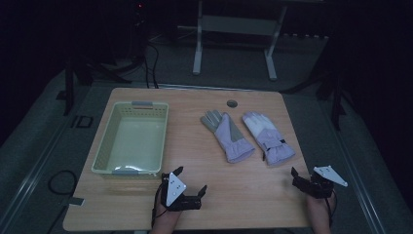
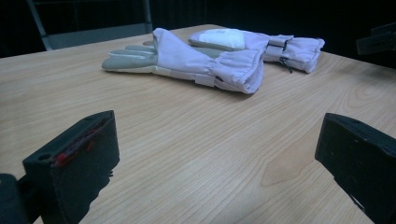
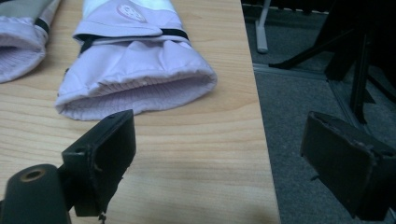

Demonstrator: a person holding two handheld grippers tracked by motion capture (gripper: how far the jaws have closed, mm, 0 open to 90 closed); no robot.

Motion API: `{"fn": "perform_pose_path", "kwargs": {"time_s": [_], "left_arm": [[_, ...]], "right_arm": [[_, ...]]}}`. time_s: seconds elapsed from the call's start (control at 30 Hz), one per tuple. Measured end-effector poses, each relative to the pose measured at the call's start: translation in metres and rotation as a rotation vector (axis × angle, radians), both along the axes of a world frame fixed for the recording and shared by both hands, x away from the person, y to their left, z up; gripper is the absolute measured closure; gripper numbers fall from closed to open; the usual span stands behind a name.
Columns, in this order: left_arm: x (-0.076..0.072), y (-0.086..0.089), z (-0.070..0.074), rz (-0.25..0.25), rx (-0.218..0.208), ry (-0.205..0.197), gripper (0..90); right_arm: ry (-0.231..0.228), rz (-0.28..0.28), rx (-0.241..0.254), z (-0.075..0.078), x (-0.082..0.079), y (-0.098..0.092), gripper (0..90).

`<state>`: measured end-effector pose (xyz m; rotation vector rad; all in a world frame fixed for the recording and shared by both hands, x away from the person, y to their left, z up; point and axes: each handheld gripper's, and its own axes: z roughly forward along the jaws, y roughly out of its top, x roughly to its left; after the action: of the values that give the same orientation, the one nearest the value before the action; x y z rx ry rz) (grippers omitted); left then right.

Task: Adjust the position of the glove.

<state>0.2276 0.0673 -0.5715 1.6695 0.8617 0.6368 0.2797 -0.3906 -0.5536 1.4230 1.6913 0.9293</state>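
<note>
On the wooden table (image 1: 243,195) in this dark room, I hold my left gripper (image 1: 191,181) and right gripper (image 1: 310,179) with jaws apart and empty, short of the two gloves (image 1: 246,135) lying beside the basket (image 1: 131,139); I judge the right glove (image 3: 135,70), near the table's edge, could be nudged off by a clumsy approach.

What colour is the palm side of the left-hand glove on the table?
The left-hand glove has a grey palm and fingers with a pale lilac cuff, clearest in the high view.

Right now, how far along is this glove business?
Nothing looks done: both gloves, left glove and right glove, lie on the table, and the basket holds nothing. Left claw and right claw are open, holding nothing. Every step remains.
</note>
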Motion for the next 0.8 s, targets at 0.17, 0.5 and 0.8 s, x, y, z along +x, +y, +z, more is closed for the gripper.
{"fn": "perform_pose_path", "kwargs": {"time_s": [0.17, 0.5, 0.8], "left_arm": [[-0.001, -0.001, 0.0, 0.009, 0.012, -0.006, 0.0], [0.0, -0.002, 0.0, 0.025, 0.022, 0.006, 0.0], [0.0, -0.002, 0.0, 0.032, 0.022, 0.007, 0.0]], "right_arm": [[0.011, -0.01, -0.002, 0.0, 0.0, 0.0, 10.4], [0.061, -0.012, -0.002, 0.005, 0.001, 0.0, 10.4], [0.07, -0.044, -0.022, 0.037, 0.002, -0.007, 10.4]]}}
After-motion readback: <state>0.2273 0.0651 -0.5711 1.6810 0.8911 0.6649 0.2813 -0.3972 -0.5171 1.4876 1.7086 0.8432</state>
